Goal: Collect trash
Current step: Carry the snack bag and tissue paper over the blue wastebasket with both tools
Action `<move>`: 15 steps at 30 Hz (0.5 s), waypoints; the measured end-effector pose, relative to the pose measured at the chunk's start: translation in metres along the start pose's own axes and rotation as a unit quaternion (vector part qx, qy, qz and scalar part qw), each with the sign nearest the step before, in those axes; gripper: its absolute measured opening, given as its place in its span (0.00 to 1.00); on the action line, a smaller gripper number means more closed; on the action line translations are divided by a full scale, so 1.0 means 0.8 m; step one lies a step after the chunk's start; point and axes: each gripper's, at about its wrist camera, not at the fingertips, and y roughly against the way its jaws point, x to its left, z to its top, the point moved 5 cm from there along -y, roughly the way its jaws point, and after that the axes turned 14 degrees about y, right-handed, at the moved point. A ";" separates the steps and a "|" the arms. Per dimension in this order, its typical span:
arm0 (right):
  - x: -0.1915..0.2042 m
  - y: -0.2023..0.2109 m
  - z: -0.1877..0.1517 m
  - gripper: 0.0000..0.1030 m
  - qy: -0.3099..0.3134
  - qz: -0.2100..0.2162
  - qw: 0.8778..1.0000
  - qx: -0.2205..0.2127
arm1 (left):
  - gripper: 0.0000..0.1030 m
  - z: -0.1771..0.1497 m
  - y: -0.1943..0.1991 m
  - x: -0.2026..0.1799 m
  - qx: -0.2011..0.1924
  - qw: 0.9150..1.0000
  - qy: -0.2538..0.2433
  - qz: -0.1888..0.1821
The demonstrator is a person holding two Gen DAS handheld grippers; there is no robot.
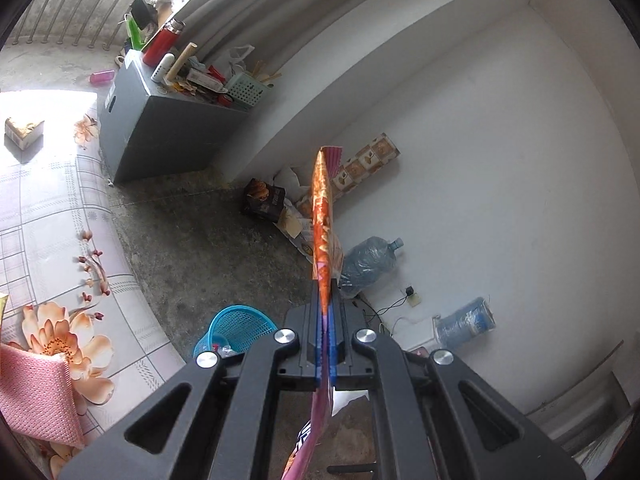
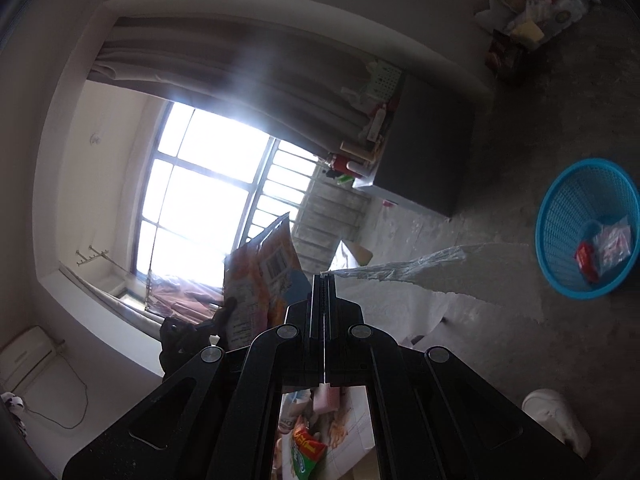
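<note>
So here's my view. My left gripper (image 1: 327, 300) is clamped tight on an orange snack wrapper (image 1: 325, 216), edge-on to the camera. The wrapper runs right through the pinch: most of it sticks up and forward past my fingertips (image 1: 319, 320), and a pinkish tail hangs out below, behind the blue pads. The jaws are basically touching with just the foil between them.

Below and a bit to the left of that gripper there's the blue mesh basket (image 1: 240, 326) on the concrete floor, with a few bits already in the bottom. The wrapper is not over it, it points off toward the white wall and the pile of bags and boxes in the corner. The table with the flower-print cloth (image 1: 52, 216) is off to the left, with a pink rag (image 1: 36, 392) on its edge.

My right gripper (image 2: 325, 280) is pinched fully closed too, on a clear crinkly plastic film (image 2: 400, 266). The film is caught right at the fingertips and trails away to the right, out over the floor toward the blue basket (image 2: 560, 240), but it stops well short of it. In that basket I can see a red packet and a clear bag.

From the right side, the orange wrapper (image 2: 260, 276) shows up just left of my closed fingers, flat side on, barcode visible, against the bright window.
</note>
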 end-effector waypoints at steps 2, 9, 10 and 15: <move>-0.009 0.005 0.001 0.00 -0.007 -0.003 1.000 -0.004 | 0.01 -0.007 -0.016 -0.005 0.007 1.000 -0.008 0.006; -0.035 0.025 0.003 0.00 -0.028 -0.016 0.999 -0.013 | 0.01 -0.023 -0.069 -0.012 0.031 0.999 -0.025 0.029; -0.039 0.027 0.003 0.00 -0.031 -0.018 0.999 -0.015 | 0.01 -0.024 -0.077 -0.011 0.034 0.999 -0.027 0.033; -0.056 0.042 0.004 0.00 -0.042 -0.030 0.998 -0.023 | 0.01 -0.033 -0.111 -0.014 0.047 0.997 -0.040 0.047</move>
